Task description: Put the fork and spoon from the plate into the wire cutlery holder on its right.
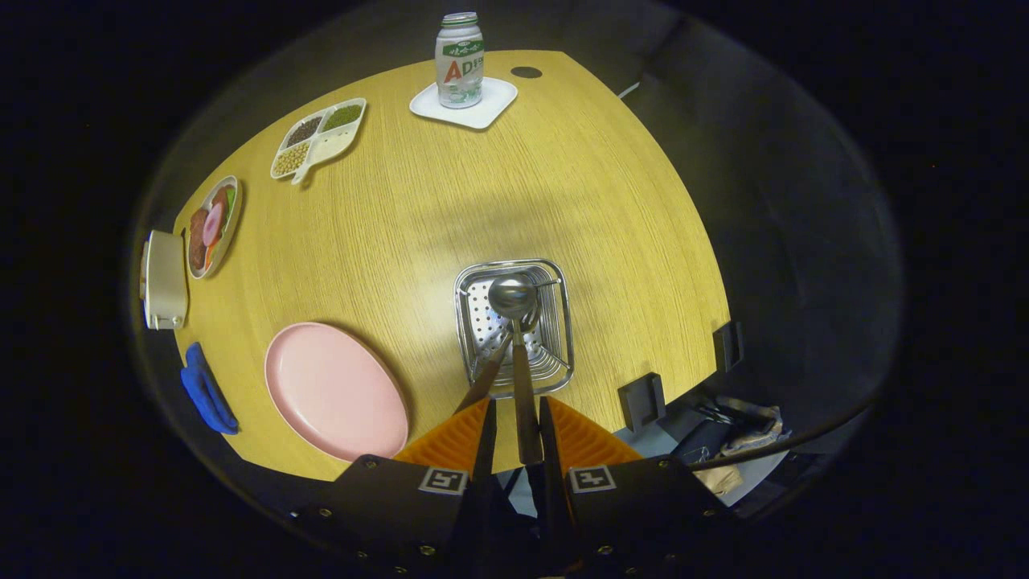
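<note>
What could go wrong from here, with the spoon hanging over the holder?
1. The gripper is shut on the spoon, whose bowl hangs over the wire cutlery holder. Released from here, it may clatter or bounce off the rim.
2. Another utensil handle already leans in the holder beside the spoon; lowering could catch on it.
3. The holder looks light, so a sideways nudge might tip it toward the pink plate.
</note>
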The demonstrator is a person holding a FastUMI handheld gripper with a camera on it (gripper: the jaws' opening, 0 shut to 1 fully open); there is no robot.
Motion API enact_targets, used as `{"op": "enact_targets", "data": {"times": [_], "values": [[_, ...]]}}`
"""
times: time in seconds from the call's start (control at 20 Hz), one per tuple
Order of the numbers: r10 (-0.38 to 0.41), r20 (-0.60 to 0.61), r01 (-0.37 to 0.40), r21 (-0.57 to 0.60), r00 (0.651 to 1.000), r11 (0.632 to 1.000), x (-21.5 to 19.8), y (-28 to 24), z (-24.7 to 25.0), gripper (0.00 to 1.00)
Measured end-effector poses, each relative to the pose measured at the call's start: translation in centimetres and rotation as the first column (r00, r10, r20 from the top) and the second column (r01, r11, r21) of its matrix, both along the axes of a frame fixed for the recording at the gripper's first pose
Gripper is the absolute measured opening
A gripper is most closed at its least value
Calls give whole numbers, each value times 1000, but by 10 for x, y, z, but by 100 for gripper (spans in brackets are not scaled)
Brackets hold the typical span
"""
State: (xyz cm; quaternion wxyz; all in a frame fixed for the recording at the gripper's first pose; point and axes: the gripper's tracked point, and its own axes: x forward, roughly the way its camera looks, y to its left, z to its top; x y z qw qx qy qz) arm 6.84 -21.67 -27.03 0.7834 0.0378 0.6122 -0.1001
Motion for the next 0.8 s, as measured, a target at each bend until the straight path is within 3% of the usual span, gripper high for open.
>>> {"op": "enact_targets", "data": {"times": [0.2, 0.4, 0.55, 0.8], "values": [[-1, 121, 2, -8, 993, 1000, 12, 2, 18, 32], [35, 350, -15, -61, 936, 998, 38, 5, 51, 32], [52, 538, -18, -69, 841, 997, 55, 14, 84, 32], [113, 782, -27, -123, 613, 992, 55, 29, 158, 31]]}}
